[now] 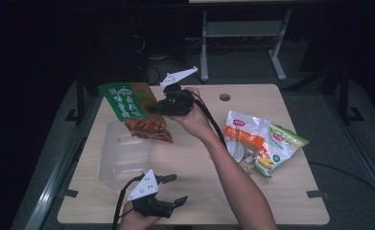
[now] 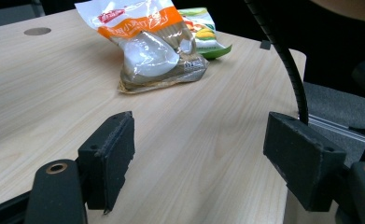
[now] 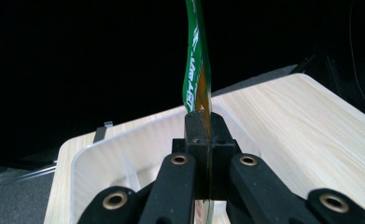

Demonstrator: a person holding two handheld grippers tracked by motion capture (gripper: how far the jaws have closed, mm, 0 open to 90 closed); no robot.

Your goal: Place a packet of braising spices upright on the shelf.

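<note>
- In the high view, your right hand-held gripper [image 1: 157, 108] is clamping the green snack bag [image 1: 133, 111] by its edge and carrying it just above the clear plastic bin [image 1: 123, 155] at the desk's [image 1: 194, 191] left side. The bag is hanging tilted, its red lower end over the bin's far rim, so I'd be centring it over the opening before letting go
- Your left hand-held gripper [image 1: 171, 189] is waiting near the desk's front edge, jaws apart and holding nothing
- In the left gripper view, the jaws are standing wide apart, looking across at the orange-banded bag [image 2: 154, 44] and the green corn bag [image 2: 202, 30] behind it, both lying well apart from the bin
- In the right gripper view, the jaws are pressing together on the bag's thin edge [image 3: 196, 70], with the bin's white rim [image 3: 124, 140] right below; you'll want to be lowering first, then opening
</note>
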